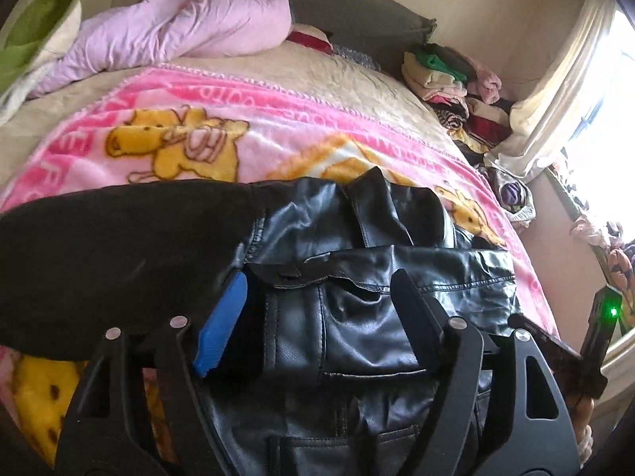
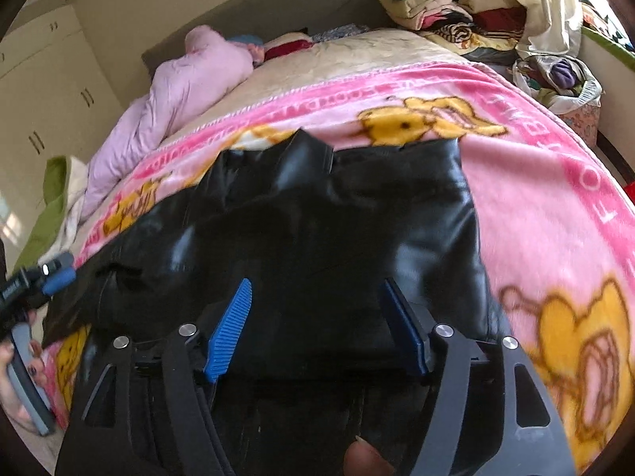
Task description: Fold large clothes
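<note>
A black leather jacket (image 1: 357, 289) lies on a pink cartoon-bear blanket (image 1: 222, 127) on the bed. A black fabric fold (image 1: 119, 246) of it bulges at the left of the left wrist view. My left gripper (image 1: 317, 297) is open, its blue-padded fingers (image 1: 222, 329) spread just over the jacket's pocket area. In the right wrist view the jacket (image 2: 317, 218) fills the middle, collar pointing away. My right gripper (image 2: 321, 317) is open over the jacket's near part, holding nothing. The left gripper's tip (image 2: 55, 273) shows at the jacket's left edge.
A lilac duvet (image 1: 178, 27) is bunched at the head of the bed. A pile of folded clothes (image 1: 448, 75) sits at the far right corner by the curtain (image 1: 555, 91). Wardrobe doors (image 2: 51, 91) stand left. The pink blanket (image 2: 535, 198) lies bare right of the jacket.
</note>
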A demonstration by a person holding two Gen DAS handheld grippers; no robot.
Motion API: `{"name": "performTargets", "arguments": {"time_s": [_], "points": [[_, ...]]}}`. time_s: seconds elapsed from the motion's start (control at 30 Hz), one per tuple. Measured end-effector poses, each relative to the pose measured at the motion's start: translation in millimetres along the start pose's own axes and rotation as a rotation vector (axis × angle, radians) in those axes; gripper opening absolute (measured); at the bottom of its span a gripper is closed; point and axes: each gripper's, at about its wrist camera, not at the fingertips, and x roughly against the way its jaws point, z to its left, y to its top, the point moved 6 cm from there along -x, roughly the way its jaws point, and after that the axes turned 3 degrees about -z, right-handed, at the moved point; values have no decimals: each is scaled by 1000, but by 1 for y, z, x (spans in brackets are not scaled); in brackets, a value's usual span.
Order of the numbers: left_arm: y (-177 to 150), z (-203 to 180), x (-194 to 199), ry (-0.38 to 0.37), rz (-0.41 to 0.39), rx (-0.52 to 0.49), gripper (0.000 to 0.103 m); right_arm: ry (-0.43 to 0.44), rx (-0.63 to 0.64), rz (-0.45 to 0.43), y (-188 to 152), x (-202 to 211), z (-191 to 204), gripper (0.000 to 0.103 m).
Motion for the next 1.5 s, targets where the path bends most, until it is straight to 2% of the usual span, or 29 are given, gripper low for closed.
{"name": "performTargets", "arguments": {"time_s": [0.07, 0.13, 0.23, 0.3, 0.37, 0.4, 0.57, 0.7, 0.8, 0.87, 1.1, 1.27, 1.33, 1.5], "points": [[-1, -1, 0, -3, 5, -3, 67, 1, 3, 13, -6, 1, 1, 70], [-9, -4, -7, -8, 37, -13, 67, 1, -3, 26, -12, 0, 1, 74], [-27, -7, -22, -11, 105, -15, 67, -12, -16, 59, -20, -5, -3, 74], [-42, -1, -39, 25, 163, -19, 68, -23, -26, 85, -27, -10, -7, 74], [-59, 12, -59, 83, 249, -6, 74, -42, -35, 117, -33, -17, -11, 75], [-62, 16, -63, 84, 257, 8, 75, -47, -33, 120, -35, -19, -11, 75], [-60, 18, -61, 70, 245, 20, 77, -86, -7, 114, -35, -19, -6, 76], [-49, 17, -46, 58, 207, 31, 77, -27, -22, 77, -29, -1, 6, 84], [-41, 17, -31, 45, 164, 37, 83, 4, -18, 57, -27, 8, 14, 88], [-37, 20, -22, 66, 134, 44, 93, 14, -9, 33, -24, 13, 20, 90], [-24, 38, 3, 122, 57, 70, 94, 63, 8, 8, -16, 19, 50, 90], [-20, 61, 16, 188, 23, 127, 94, 111, 58, -6, -8, 22, 89, 90], [-19, 68, 22, 191, 14, 151, 94, 130, 81, -12, -5, 24, 105, 97], [-14, 91, 32, 252, -20, 197, 94, 168, 134, -31, 2, 25, 146, 97]]}}
